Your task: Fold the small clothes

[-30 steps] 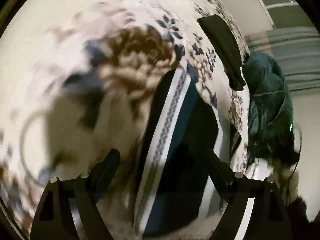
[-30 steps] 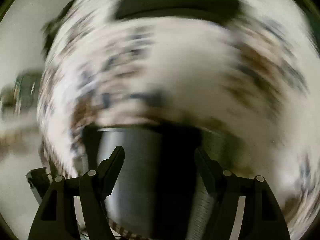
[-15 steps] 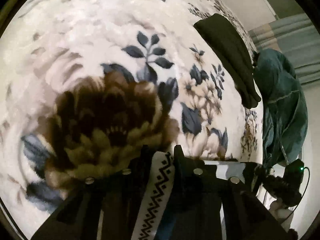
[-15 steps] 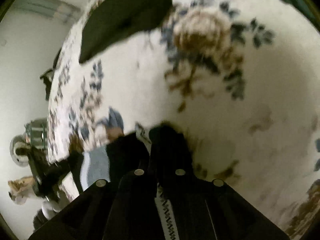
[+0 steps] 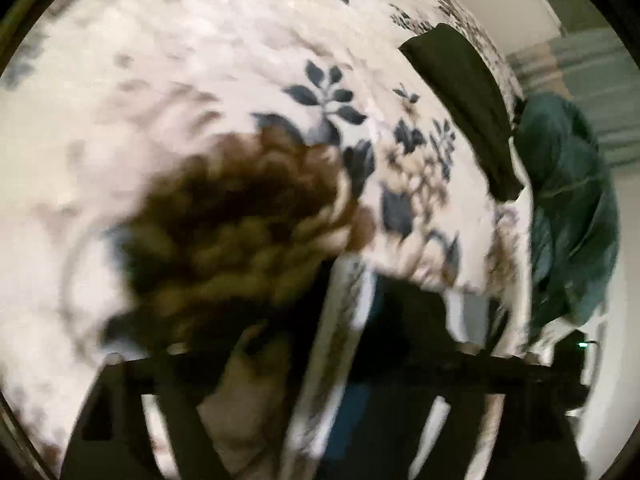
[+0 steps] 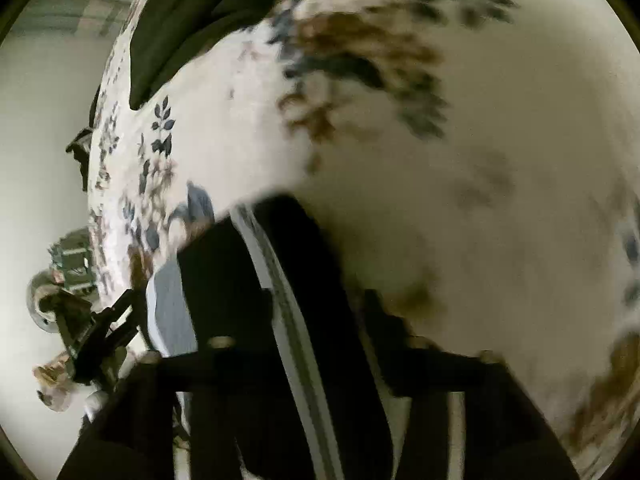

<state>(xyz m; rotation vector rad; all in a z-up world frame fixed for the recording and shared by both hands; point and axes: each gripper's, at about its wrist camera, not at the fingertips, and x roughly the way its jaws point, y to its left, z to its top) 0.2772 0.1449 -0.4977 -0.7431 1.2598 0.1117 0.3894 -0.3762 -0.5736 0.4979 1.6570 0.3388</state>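
A small dark garment with a white patterned band lies on the floral blanket. My left gripper hangs just over it, its jaws opening wide, with the cloth below and between the blurred fingers, which do not press on it. In the right wrist view the same garment shows its black part, white band and a blue-grey striped panel. The right gripper is also opening, fingers apart on either side of the band.
A folded dark cloth rests near the blanket's far edge, also visible in the right wrist view. A teal garment is heaped beyond the bed's edge. Clutter sits on the floor past the edge.
A second ago both grippers stood open over the garment. Half a second ago both were shut on it. Now both sets of jaws stand apart again, and both views are blurred.
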